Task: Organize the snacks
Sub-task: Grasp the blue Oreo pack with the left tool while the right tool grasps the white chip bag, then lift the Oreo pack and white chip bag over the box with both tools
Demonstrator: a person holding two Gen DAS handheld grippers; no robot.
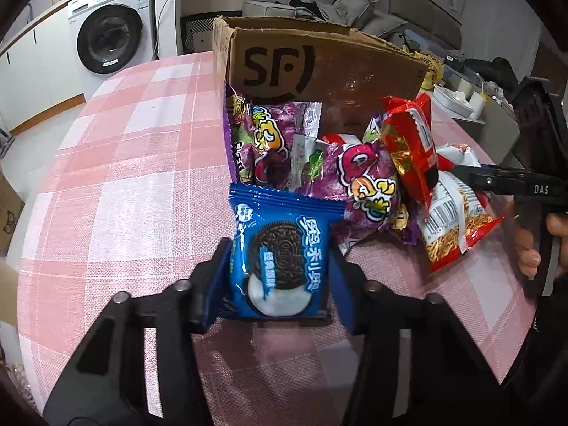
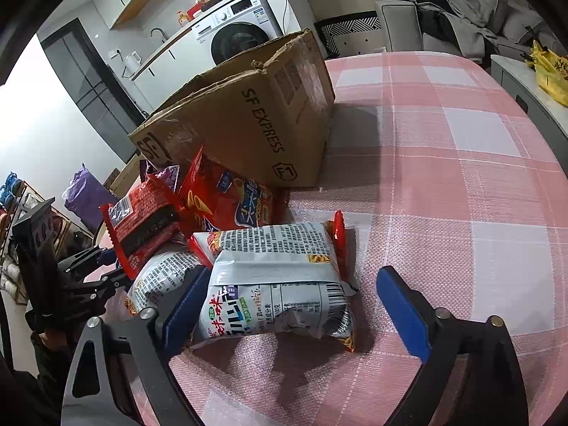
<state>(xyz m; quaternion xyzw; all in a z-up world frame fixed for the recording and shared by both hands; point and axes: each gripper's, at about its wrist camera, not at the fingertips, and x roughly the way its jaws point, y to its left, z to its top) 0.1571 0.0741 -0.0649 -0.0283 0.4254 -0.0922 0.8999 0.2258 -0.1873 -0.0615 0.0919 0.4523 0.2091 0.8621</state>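
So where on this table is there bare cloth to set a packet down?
Bare tablecloth lies left of the box and cookie pack, and right of the noodle pack. The snack pile crowds the box's front.

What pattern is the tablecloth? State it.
The tablecloth is a pink and white check with thin white lines; the right wrist view shows it best.
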